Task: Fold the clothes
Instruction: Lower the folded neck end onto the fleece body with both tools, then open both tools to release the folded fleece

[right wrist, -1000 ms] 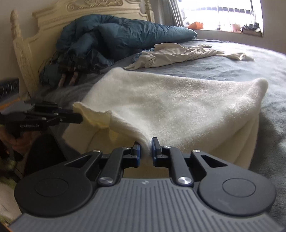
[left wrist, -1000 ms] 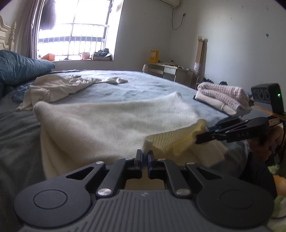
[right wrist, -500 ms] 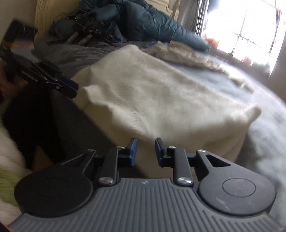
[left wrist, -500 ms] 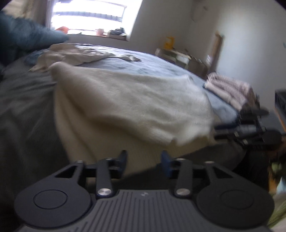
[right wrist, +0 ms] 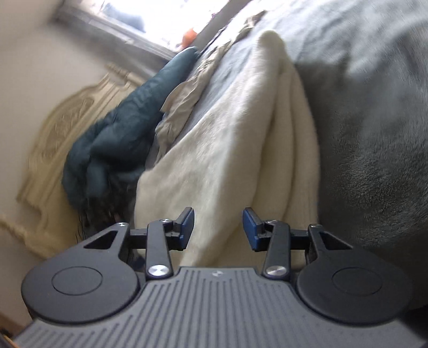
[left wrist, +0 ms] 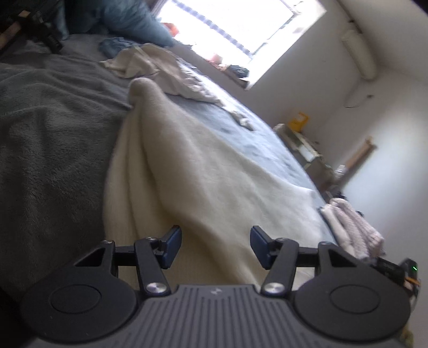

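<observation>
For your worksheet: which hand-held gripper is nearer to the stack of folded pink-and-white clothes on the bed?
The right. The folded stack lies past the far end of the cream garment from the left hand-held gripper; the right hand-held gripper sits just beside it.

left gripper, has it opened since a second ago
Yes. The left gripper was pinching the cream sweater then; its jaws now stand wide apart, the sweater lying released on the grey bed.

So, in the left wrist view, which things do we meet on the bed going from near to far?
Left gripper, open → cream garment → crumpled beige garment → teal duvet → window.
</observation>
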